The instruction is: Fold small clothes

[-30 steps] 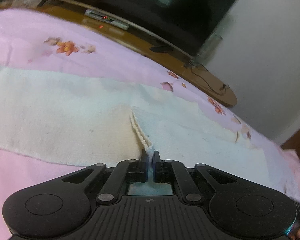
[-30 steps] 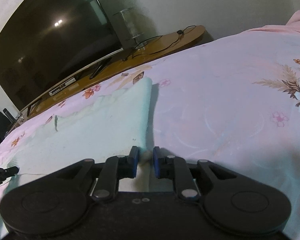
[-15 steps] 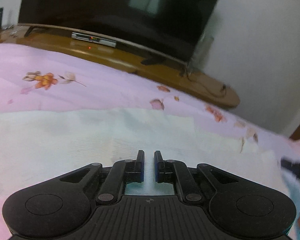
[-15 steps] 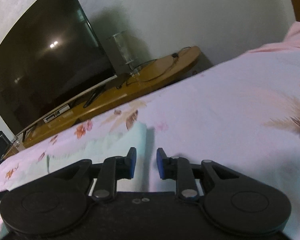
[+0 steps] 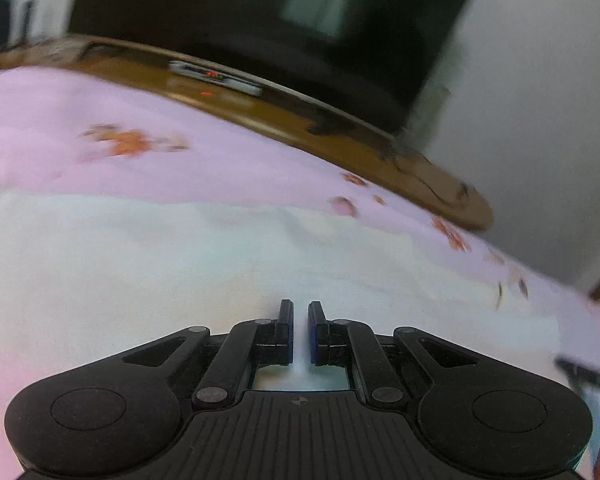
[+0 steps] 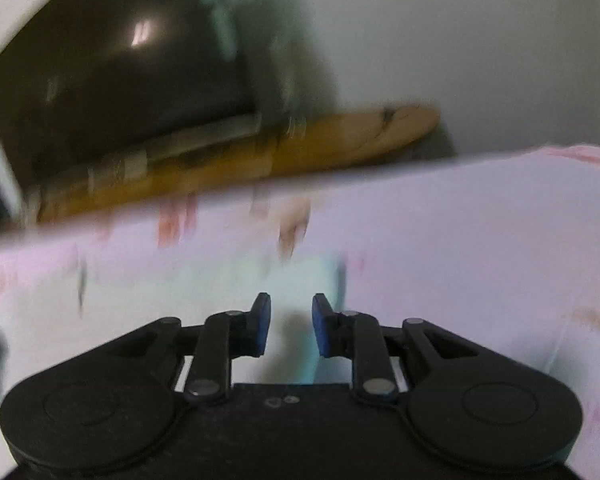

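A pale cream cloth (image 5: 180,264) lies flat on the pink flowered bedsheet (image 5: 172,168), filling the lower half of the left wrist view. My left gripper (image 5: 299,308) hovers over it, its jaws almost together with only a slim gap and nothing between them. In the blurred right wrist view the cloth (image 6: 220,284) shows its right edge just ahead. Over that edge is my right gripper (image 6: 291,304), whose jaws are opening with nothing between them.
The bedsheet (image 6: 460,240) stretches to the right of the cloth. Beyond the bed's far edge runs a long wooden TV stand (image 5: 340,136) with a large dark television (image 5: 260,20) on it, against a white wall (image 6: 460,40).
The left gripper has let go of the raised cloth fold, which now lies flat. The right jaws have spread wider, and that view has rolled and swung, blurring.
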A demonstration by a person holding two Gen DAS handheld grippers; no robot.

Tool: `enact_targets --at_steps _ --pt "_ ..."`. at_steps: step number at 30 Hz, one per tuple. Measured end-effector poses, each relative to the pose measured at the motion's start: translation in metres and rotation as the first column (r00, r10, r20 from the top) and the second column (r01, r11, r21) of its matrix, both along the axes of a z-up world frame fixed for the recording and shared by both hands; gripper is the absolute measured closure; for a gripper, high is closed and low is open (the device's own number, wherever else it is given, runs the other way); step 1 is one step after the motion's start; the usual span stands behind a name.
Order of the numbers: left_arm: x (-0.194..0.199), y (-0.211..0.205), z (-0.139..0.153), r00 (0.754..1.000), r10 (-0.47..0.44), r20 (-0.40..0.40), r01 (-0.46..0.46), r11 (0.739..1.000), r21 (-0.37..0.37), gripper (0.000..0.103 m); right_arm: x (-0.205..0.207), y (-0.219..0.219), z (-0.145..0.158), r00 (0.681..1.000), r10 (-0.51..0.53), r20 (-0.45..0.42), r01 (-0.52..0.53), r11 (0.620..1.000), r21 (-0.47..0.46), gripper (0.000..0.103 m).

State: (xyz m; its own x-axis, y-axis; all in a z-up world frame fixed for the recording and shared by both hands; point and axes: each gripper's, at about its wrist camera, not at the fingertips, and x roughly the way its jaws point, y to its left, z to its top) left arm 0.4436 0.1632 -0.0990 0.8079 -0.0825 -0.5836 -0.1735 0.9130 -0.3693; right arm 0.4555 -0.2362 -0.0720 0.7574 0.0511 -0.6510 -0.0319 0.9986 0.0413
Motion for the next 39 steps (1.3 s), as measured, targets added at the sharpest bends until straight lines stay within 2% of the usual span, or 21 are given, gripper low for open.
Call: enact_targets --at_steps 1,3,4,5,6,8,10,14,15,16,17,18,21,23,25,28,29,30,31,32,39 --pt "-0.012 0.010 0.001 0.999 0.033 0.011 -0.033 0.999 -0.004 0.095 -0.007 0.001 0.003 1.000 0.000 -0.006 0.000 1.000 -0.012 0.075" --pt "-0.044 0.037 0.004 0.994 0.108 0.021 -0.108 0.994 -0.014 0.090 -0.031 -0.011 0.019 0.999 -0.022 0.028 0.021 0.998 0.053 0.075" --pt "-0.062 0.055 0.004 0.987 0.160 0.021 -0.159 0.987 -0.027 0.068 -0.045 -0.017 0.026 0.998 -0.032 0.061 0.028 0.997 0.074 0.073" --pt "-0.076 0.070 0.003 0.978 0.208 0.021 -0.207 0.978 -0.035 0.037 -0.060 -0.023 0.032 0.996 -0.045 0.076 0.039 0.996 0.083 0.070" --pt "-0.091 0.085 0.003 0.965 0.262 0.025 -0.261 0.964 -0.039 0.029 -0.070 -0.027 0.035 0.996 -0.053 0.072 0.046 0.995 0.090 0.069" --pt "-0.116 0.117 0.000 0.938 0.346 0.017 -0.344 0.936 -0.072 0.028 -0.090 -0.035 0.036 0.997 -0.054 0.055 0.047 0.992 0.115 0.069" --pt "-0.135 0.146 -0.006 0.912 0.411 -0.013 -0.407 0.898 -0.168 0.028 -0.110 -0.038 0.036 0.998 -0.056 0.040 0.051 0.992 0.116 0.069" --pt "-0.152 0.176 -0.015 0.892 0.451 -0.021 -0.432 0.839 -0.329 0.029 -0.131 -0.029 0.037 0.999 -0.033 0.011 0.031 0.992 0.126 0.068" --pt "-0.152 0.176 -0.015 0.891 0.453 -0.018 -0.431 0.835 -0.342 0.029 -0.128 -0.024 0.037 1.000 -0.029 0.008 0.028 0.991 0.128 0.068" --pt "-0.153 0.174 -0.014 0.891 0.453 -0.010 -0.428 0.833 -0.351 0.040 -0.128 -0.020 0.036 1.000 -0.029 0.006 0.028 0.990 0.139 0.068" --pt "-0.151 0.168 -0.014 0.902 0.432 0.011 -0.395 0.833 -0.387 0.047 -0.124 -0.017 0.036 0.999 -0.031 0.006 0.030 0.987 0.156 0.068" --pt "-0.144 0.157 -0.015 0.918 0.396 0.019 -0.351 0.836 -0.421 0.047 -0.123 -0.014 0.036 0.999 -0.036 0.008 0.034 0.985 0.168 0.068" --pt "-0.105 0.113 -0.017 0.972 0.235 0.019 -0.207 0.887 -0.412 0.047 -0.120 -0.005 0.034 0.999 -0.049 0.010 0.046 0.982 0.183 0.068" --pt "-0.081 0.085 -0.018 0.988 0.151 0.024 -0.129 0.909 -0.397 0.048 -0.119 -0.002 0.034 0.998 -0.060 0.021 0.056 0.982 0.181 0.068" --pt "-0.058 0.062 -0.019 0.996 0.090 0.017 -0.078 0.932 -0.353 0.058 -0.114 -0.003 0.035 0.995 -0.091 0.034 0.085 0.982 0.169 0.068" --pt "-0.024 0.044 -0.027 0.998 0.034 -0.045 -0.046 0.950 -0.310 0.059 -0.104 -0.014 0.034 0.988 -0.153 0.010 0.149 0.972 0.183 0.066" --pt "-0.016 0.040 -0.029 0.998 0.026 -0.056 -0.041 0.956 -0.291 0.063 -0.105 -0.016 0.035 0.987 -0.162 0.009 0.157 0.969 0.190 0.066" --pt "-0.011 0.038 -0.029 0.998 0.025 -0.066 -0.042 0.962 -0.269 0.069 -0.105 -0.017 0.035 0.987 -0.163 0.011 0.158 0.969 0.190 0.066" --pt "-0.006 0.037 -0.029 0.996 0.027 -0.080 -0.047 0.967 -0.251 0.089 -0.106 -0.016 0.035 0.987 -0.159 0.012 0.154 0.971 0.183 0.066" --pt "-0.003 0.039 -0.029 0.995 0.033 -0.095 -0.056 0.967 -0.250 0.101 -0.107 -0.015 0.034 0.988 -0.152 0.013 0.148 0.973 0.174 0.066" --pt "-0.015 0.031 -0.021 0.998 0.009 -0.064 -0.026 0.963 -0.268 0.102 -0.119 -0.015 0.028 0.987 -0.164 -0.001 0.161 0.971 0.178 0.066"
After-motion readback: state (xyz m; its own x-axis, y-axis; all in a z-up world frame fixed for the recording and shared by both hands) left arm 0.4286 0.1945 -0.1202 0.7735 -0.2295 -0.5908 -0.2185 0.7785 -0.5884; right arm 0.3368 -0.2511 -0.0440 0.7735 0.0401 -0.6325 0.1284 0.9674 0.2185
